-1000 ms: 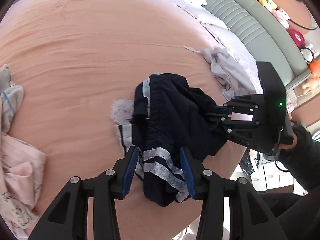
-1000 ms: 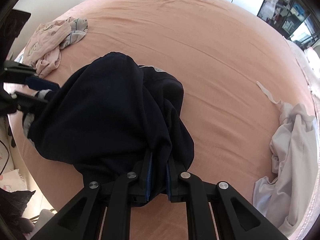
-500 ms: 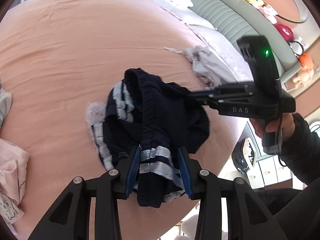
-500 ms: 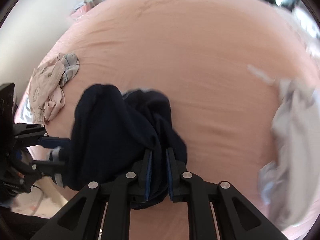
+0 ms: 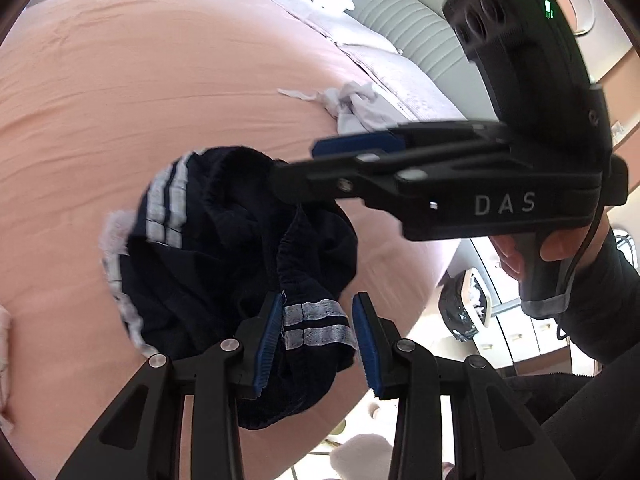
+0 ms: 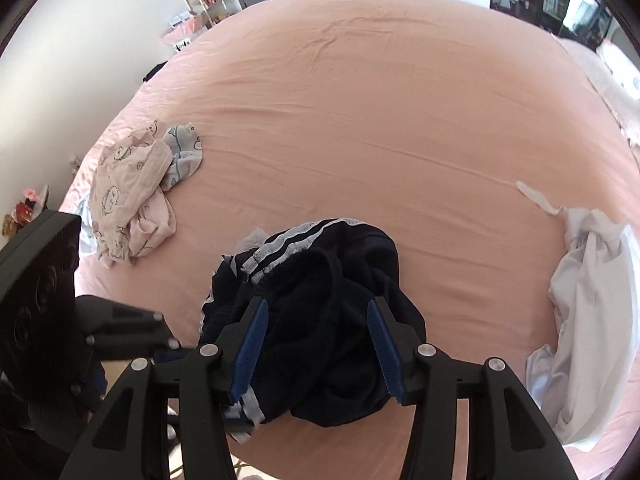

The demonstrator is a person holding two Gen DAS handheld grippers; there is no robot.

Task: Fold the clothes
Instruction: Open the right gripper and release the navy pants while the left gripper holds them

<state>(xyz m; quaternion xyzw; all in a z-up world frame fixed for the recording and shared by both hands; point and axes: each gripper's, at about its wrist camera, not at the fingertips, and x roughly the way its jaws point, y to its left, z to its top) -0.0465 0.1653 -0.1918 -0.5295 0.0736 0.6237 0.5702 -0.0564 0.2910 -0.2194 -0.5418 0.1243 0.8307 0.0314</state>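
Crumpled navy shorts with white side stripes (image 5: 224, 256) lie in a heap near the front edge of the pink bed (image 5: 120, 100); they also show in the right wrist view (image 6: 320, 312). My left gripper (image 5: 318, 336) is open, its blue pads on either side of a striped hem at the bed edge. My right gripper (image 6: 316, 348) is open and empty just above the heap. It crosses the left wrist view (image 5: 352, 156) over the shorts.
A white garment (image 6: 588, 312) lies crumpled at the right edge of the bed, also in the left wrist view (image 5: 356, 108). Pink and blue printed baby clothes (image 6: 136, 200) lie at the left. A grey headboard (image 5: 400, 20) and pillows stand behind.
My right gripper has opened and let go of the navy shorts, which have dropped into a heap. My left gripper stays open around the striped hem, closer to the bed edge.
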